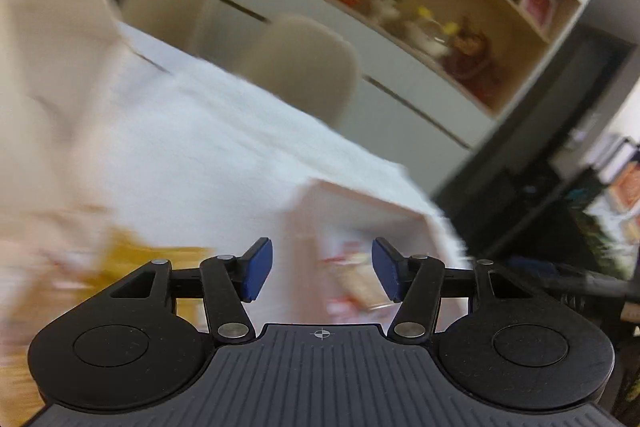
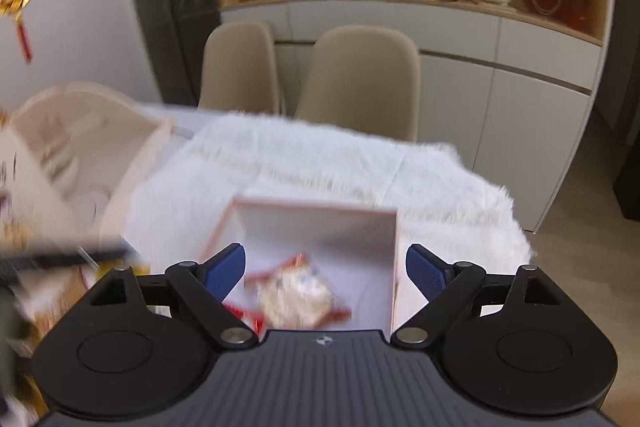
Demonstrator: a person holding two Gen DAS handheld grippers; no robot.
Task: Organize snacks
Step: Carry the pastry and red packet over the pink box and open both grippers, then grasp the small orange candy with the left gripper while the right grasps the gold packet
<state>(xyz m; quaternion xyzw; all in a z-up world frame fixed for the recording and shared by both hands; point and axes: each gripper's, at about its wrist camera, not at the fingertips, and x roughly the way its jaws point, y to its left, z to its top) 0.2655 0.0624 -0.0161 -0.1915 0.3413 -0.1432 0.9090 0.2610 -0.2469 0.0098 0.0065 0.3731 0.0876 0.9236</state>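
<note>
Left gripper: we see our left gripper (image 1: 322,269) with its blue pads (image 1: 258,275) wide apart and nothing between them.
Right gripper: our right gripper (image 2: 325,273) is wide open too, and it holds nothing.
Snack: we see a snack pack (image 2: 296,297), white with red edges, lying inside the box, below our right gripper. It is blurry.
Box: the small white box (image 2: 320,223) sits on the fluffy white cloth (image 2: 304,151), with its top open.
Other snacks: at the left we see yellow packs (image 1: 132,259), too blurry to tell more.
Big box: a pale open box (image 2: 100,131) stands at the left on the table.
Chairs: two beige chairs (image 2: 360,75) stand behind the table.
</note>
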